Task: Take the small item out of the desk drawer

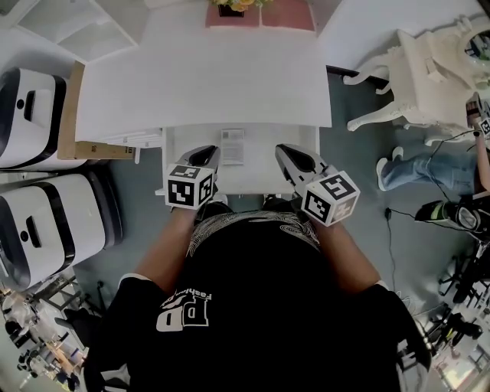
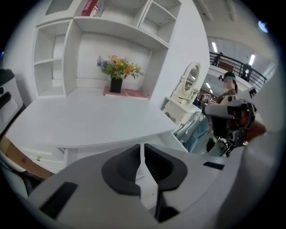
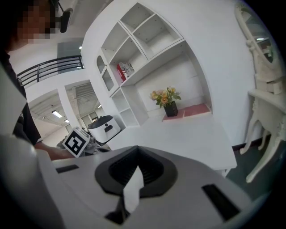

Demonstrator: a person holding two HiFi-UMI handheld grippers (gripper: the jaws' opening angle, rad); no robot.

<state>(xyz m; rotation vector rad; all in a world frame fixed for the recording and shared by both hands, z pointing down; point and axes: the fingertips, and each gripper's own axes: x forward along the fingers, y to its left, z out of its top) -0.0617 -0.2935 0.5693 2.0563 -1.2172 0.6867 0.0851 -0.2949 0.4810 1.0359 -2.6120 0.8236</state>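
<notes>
The drawer (image 1: 260,178) stands pulled out from under the front edge of the white surface (image 1: 207,84), toward your body. The small item (image 1: 233,145), flat and pale with grey print, lies on the drawer's floor near its back, just under the surface's edge. Your left gripper (image 1: 208,151) hangs over the drawer just left of the small item, and your right gripper (image 1: 283,151) hangs over it a little further off on the other side, so the small item sits between the two. Neither touches it, and nothing lies over it or blocks it from above. In the left gripper view your left gripper (image 2: 143,150) has its jaws drawn nearly together, with only a thin slit between them and nothing held. In the right gripper view your right gripper (image 3: 136,154) has its jaws closed at the tips and empty. At the back of the surface a flower pot (image 1: 233,6) stands beside a pink mat (image 1: 287,15), well clear of the drawer, with open shelves (image 2: 111,27) above. Two white machines (image 1: 34,115) and a strip of cardboard (image 1: 73,115) sit by the desk's left end. An ornate white chair (image 1: 429,84) stands off to the right, and beyond it another person's legs (image 1: 417,170) are on the floor.
</notes>
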